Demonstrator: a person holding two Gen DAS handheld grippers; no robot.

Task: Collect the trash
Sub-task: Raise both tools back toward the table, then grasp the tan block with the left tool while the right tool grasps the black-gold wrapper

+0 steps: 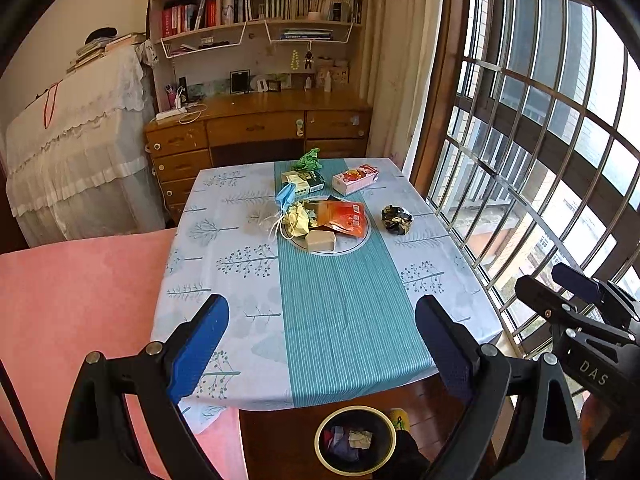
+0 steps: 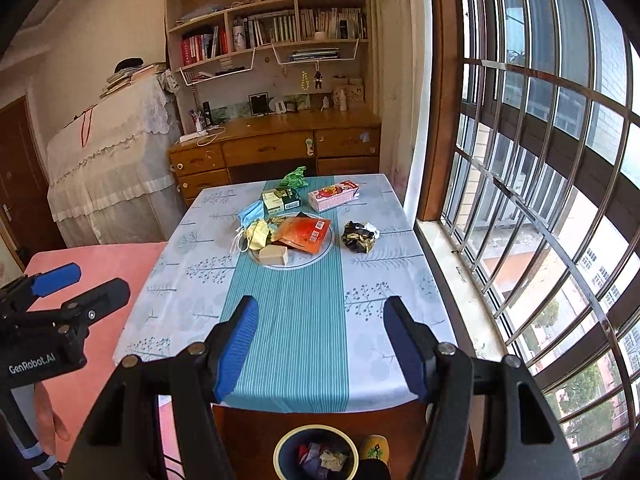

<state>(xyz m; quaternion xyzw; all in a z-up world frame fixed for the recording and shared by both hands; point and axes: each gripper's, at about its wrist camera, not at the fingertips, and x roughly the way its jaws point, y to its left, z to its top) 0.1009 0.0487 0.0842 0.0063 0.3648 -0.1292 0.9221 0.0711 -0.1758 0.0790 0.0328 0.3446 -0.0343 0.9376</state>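
Trash is split between the table (image 1: 256, 344) and the bin (image 1: 355, 440) on the floor at the near edge. We see a few crumpled scraps already in the bin, so collection looks partly done; what they are is hard to tell at this size.

Left on the table, all at the far end:
- plate (image 1: 352, 246) holding an orange packet (image 1: 346, 218), a beige block (image 1: 321, 240) and a yellow wad (image 1: 297, 218)
- blue mask (image 1: 286, 197) touching the plate's left rim
- green-white box (image 1: 304, 182) and pink carton (image 1: 354, 178) behind the plate
- green wrapper (image 1: 308, 160) at the far edge
- dark crumpled ball (image 1: 397, 219) right of the plate, apart from it

We hold both tools over the near edge, well short of the pile. Left gripper (image 1: 322, 344): fingers spread wide, nothing between them. Right gripper (image 2: 322, 344): likewise wide apart and empty.

Our estimate: most of the job remains, with eight or so pieces to carry to the bin.
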